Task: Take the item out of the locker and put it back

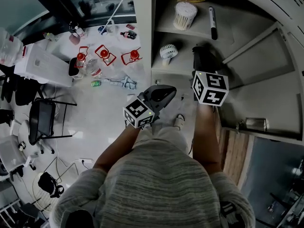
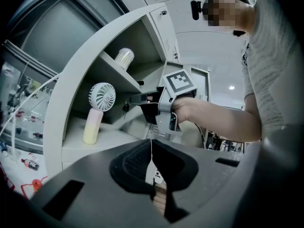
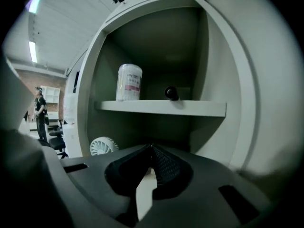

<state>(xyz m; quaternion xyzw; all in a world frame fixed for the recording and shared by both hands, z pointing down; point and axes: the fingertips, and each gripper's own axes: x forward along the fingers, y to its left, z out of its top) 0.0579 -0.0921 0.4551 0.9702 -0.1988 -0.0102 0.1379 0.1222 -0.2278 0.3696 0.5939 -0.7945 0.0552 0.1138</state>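
Note:
The open locker point(image 1: 152, 42) has two levels. On its upper shelf point(image 3: 161, 108) stand a white tub of cotton swabs point(image 1: 185, 14) point(image 3: 129, 82) and a black marker point(image 1: 212, 23). A small white hand fan point(image 1: 168, 51) point(image 2: 97, 110) with a pale handle stands on the lower level. My right gripper point(image 1: 199, 51) point(image 3: 151, 147) reaches into the lower level to the right of the fan, jaws shut and empty. Outside the locker front, lower and to the left, my left gripper point(image 1: 170, 89) point(image 2: 151, 141) is also shut with nothing in it. It looks at the right gripper point(image 2: 164, 103).
The locker door point(image 1: 266, 80) hangs open at the right, with a metal latch point(image 1: 254, 124) on its edge. On the floor at the left lie red-handled tools point(image 1: 105, 53), small bottles point(image 1: 127, 34), a white box point(image 1: 42, 63) and a black chair point(image 1: 40, 120). A person point(image 3: 40, 113) stands far off.

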